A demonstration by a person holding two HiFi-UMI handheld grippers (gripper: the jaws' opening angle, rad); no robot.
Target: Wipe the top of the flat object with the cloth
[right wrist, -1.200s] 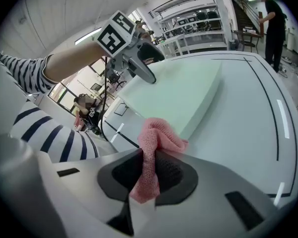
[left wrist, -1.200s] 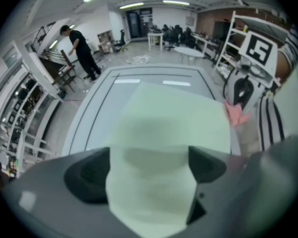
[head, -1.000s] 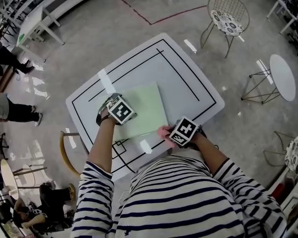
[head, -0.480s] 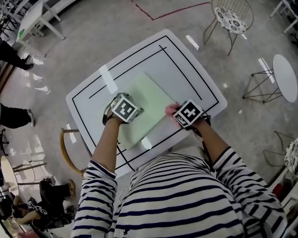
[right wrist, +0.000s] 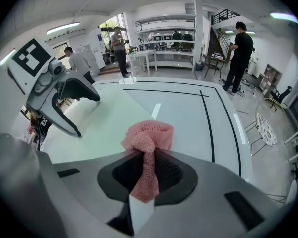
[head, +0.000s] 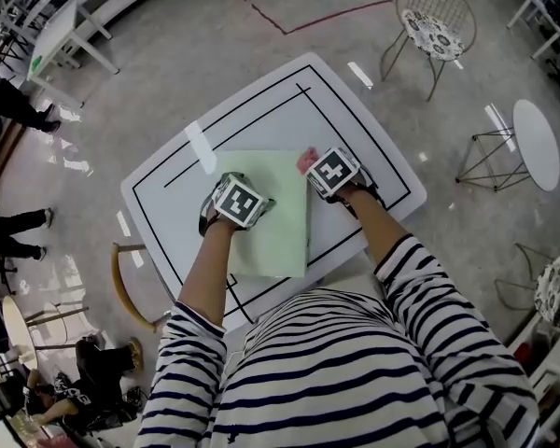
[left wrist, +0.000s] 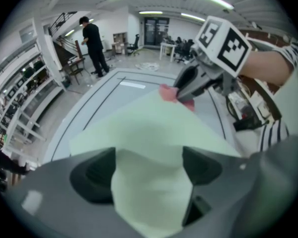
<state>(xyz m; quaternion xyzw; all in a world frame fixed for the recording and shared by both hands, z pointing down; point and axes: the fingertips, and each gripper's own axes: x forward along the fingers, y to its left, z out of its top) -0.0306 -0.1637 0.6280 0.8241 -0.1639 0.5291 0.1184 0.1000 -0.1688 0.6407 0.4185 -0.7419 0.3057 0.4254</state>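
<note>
A pale green flat board [head: 280, 222] lies on the white table [head: 355, 138] with black lines. My right gripper [head: 315, 168] is shut on a pink cloth [head: 305, 160], which hangs bunched at the board's far right corner. In the right gripper view the cloth [right wrist: 148, 138] sticks out between the jaws, over the board's [right wrist: 109, 128] edge. My left gripper [head: 245, 197] is down on the board's left part. Its jaws have just been closing a little but stand apart, gripping nothing. The board [left wrist: 154, 128] shows through their gap. The left gripper [right wrist: 89, 117] has its tips spread.
A wire chair [head: 429, 26] and a round white side table [head: 532, 143] stand beyond the table's right side. A wooden chair [head: 126, 287] stands at the left. People stand farther off in the room. The table's near edge is against the person's body.
My right gripper has carried the pink cloth from the board's near right corner along its right side to the far right corner. The board has turned on the table. My left gripper stayed on it.
</note>
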